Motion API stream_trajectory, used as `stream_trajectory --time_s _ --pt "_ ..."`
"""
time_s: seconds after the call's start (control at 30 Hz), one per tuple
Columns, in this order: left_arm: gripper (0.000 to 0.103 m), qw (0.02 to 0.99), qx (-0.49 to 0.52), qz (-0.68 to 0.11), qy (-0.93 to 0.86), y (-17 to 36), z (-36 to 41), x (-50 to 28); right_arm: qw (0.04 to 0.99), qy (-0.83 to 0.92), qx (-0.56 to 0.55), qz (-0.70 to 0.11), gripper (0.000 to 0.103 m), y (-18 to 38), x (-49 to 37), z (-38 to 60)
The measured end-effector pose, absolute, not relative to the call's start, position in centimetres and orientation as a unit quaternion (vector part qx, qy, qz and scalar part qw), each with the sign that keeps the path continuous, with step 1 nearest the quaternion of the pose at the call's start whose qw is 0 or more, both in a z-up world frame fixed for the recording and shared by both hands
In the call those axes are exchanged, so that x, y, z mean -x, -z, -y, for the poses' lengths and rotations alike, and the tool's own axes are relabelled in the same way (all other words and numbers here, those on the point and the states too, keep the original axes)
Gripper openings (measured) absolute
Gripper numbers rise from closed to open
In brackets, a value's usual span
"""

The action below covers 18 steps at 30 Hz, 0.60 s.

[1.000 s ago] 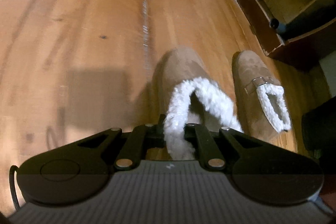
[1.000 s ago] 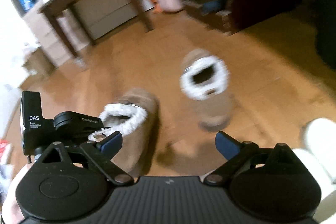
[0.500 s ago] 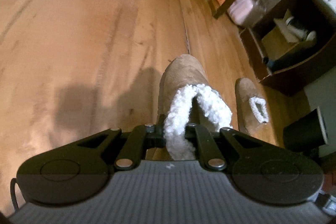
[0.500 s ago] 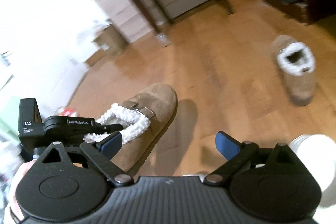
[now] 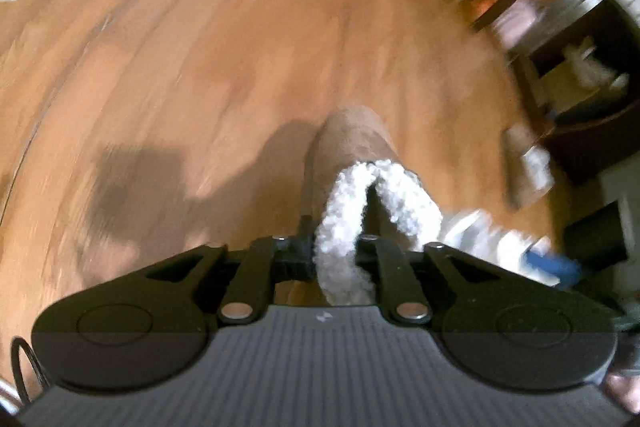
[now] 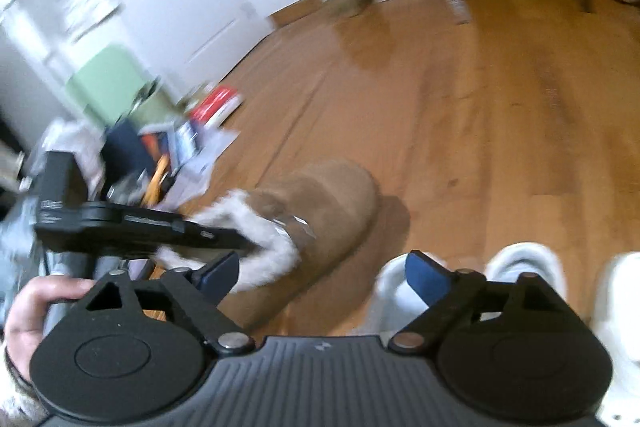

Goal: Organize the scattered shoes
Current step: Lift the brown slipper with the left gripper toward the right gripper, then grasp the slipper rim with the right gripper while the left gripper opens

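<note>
Wooden floorboards blur beneath me. My left gripper (image 5: 340, 251) is clamped on the white fleece collar of a tan suede slipper (image 5: 352, 139), its long axis running straight away from my fingers, toe ahead, off the floor as best I can judge. My right gripper (image 6: 320, 269) hangs wide open and empty just beside it, white clogs (image 6: 524, 263) below.

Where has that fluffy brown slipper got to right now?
The brown slipper hangs above the wooden floor, pinched by its fleece collar in the left gripper; the right-wrist view shows it left of the white shoes.
</note>
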<state>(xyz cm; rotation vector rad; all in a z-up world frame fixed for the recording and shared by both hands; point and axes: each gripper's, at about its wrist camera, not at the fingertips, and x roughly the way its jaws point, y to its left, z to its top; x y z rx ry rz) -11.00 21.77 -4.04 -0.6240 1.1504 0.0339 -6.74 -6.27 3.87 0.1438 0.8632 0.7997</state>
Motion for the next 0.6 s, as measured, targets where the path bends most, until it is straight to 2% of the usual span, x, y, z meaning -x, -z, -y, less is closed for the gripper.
stream_trajectory --time_s 0.03,0.1,0.2,0.3,0.5,0.6 --pt "0.037 0.782 0.287 -0.552 -0.025 5.1 -22.0 11.5 0.828 -0.388 -0.048 -0.402 0.081 -3.6 7.4 5.4" --pt "0.041 0.775 0.279 -0.566 -0.032 6.0 -22.5 13.1 0.825 -0.408 -0.009 -0.391 0.071 -3.2 8.9 3.8" --pt "0.058 0.767 0.29 -0.572 -0.017 6.2 -23.5 17.0 0.816 -0.438 0.05 -0.374 0.065 -2.5 11.0 1.3" --pt "0.06 0.761 0.293 -0.578 -0.009 6.0 -24.0 18.9 0.804 -0.465 0.109 -0.355 0.059 -1.8 13.1 -1.1" --pt "0.064 0.766 0.261 -0.587 -0.016 6.1 -24.2 19.3 0.747 -0.484 0.325 -0.319 0.055 0.7 16.1 -5.9" --pt "0.066 0.765 0.267 -0.586 -0.013 6.0 -24.9 19.6 0.734 -0.484 0.349 -0.324 0.055 1.3 16.5 -6.8"
